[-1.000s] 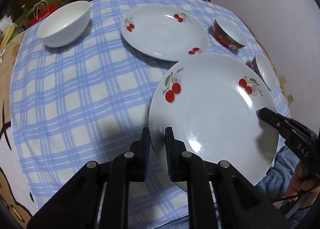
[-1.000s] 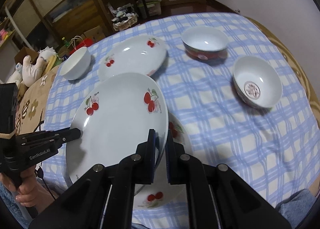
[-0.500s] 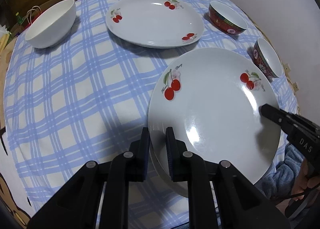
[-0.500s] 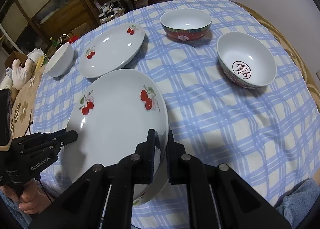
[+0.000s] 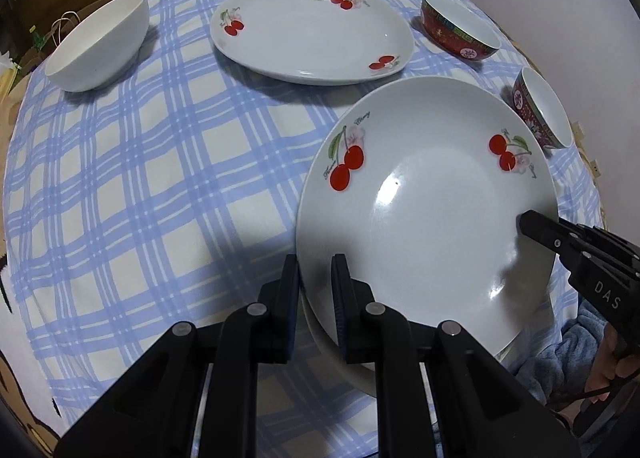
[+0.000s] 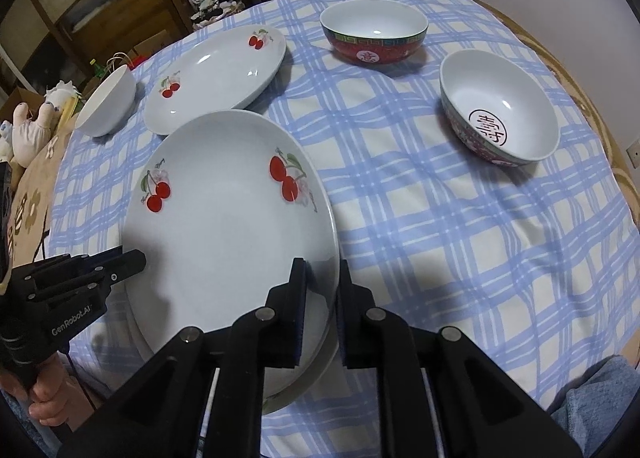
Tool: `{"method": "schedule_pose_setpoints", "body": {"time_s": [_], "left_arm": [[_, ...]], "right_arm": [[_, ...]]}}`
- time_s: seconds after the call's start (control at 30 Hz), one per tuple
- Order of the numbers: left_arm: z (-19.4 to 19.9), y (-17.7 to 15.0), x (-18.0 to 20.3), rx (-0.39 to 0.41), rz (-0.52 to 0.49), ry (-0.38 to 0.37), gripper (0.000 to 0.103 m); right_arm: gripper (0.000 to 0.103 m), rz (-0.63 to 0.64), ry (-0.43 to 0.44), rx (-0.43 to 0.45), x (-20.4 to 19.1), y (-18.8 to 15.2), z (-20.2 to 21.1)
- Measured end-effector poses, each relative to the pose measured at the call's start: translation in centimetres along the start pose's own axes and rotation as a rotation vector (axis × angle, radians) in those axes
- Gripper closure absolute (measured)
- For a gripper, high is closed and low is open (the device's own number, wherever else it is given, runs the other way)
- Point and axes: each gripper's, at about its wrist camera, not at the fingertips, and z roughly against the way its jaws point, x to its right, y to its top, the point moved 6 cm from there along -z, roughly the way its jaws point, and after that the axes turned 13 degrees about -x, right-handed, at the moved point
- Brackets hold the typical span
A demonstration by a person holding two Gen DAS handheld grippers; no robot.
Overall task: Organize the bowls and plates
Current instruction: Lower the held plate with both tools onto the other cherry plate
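From the left wrist view we see, at far left, a white bowl (image 5: 98, 43) on the checked cloth (image 5: 140, 185), then a far plate (image 5: 310, 31) with cherries, then the near plate (image 5: 428, 213) resting on another plate (image 5: 340, 358) whose rim peeks out beneath it. The left gripper (image 5: 316, 278) has its fingers pinching the near plate's left rim. At right come two red bowls (image 5: 460, 31) (image 5: 540, 113), seen only from the side here, and the right gripper (image 5: 536, 223) reaching over the opposite rim.

The right wrist view adds what the first hides: the nearer red bowl (image 6: 500, 109) carries a red character inside, and the lower plate (image 6: 304, 382) shows a cherry print. Here the right gripper (image 6: 322, 278) straddles the plate's right rim; its jaws have just been opening, and the pads look barely clear of the rim. A hand (image 6: 44, 398) grips the left tool's handle at bottom left.
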Motion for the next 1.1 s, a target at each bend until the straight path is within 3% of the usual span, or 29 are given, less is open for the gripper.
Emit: {"method": "schedule_pose_setpoints", "body": {"time_s": [0.73,1.1], "left_arm": [[0.0,0.0,-0.1,-0.002,0.006,-0.001,0.088],[-0.5,0.0,0.0,-0.017,0.003,-0.015,0.085]], "right_arm": [[0.088,-0.016,-0.08,-0.03,0.2,0.1,-1.0],[0.085,-0.043,-0.065,-0.054,0.5,0.4,-1.9]]}}
